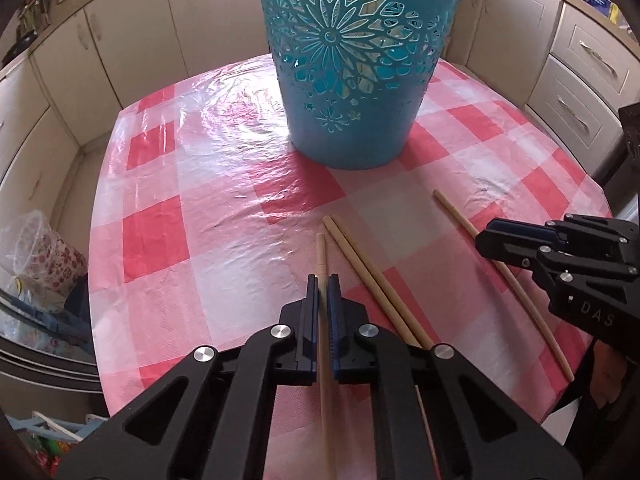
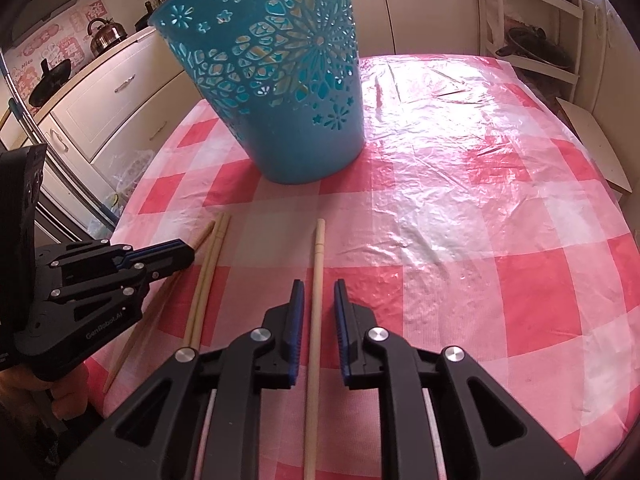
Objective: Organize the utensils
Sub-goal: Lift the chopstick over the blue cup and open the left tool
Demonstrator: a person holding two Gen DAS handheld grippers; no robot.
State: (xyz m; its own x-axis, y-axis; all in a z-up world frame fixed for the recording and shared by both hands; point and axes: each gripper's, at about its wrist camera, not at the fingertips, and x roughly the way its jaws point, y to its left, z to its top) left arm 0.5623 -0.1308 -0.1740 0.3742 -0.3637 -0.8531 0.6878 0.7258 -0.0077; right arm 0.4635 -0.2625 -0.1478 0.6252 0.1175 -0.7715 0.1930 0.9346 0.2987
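Several pale wooden chopsticks lie on a pink checked tablecloth (image 1: 180, 220) in front of a tall blue cut-out basket (image 1: 352, 120) (image 2: 288, 136). My left gripper (image 1: 322, 284) (image 2: 192, 254) is shut on one chopstick (image 1: 320, 248), which runs lengthwise between its pads. A loose pair (image 1: 360, 268) (image 2: 208, 272) lies just right of it. My right gripper (image 2: 318, 284) (image 1: 486, 240) straddles another chopstick (image 2: 319, 248) (image 1: 452, 212). Its jaws stand slightly apart, and a gap shows on both sides of the stick.
Cream kitchen cabinets (image 1: 576, 88) surround the table. A plastic bag (image 1: 36, 252) sits on the floor to the left. A kettle (image 2: 106, 34) and a dark pan (image 2: 48, 80) stand on the counter. A white rack (image 2: 532, 40) is at the far right. The tablecloth (image 2: 480, 240) stretches bare right of the basket.
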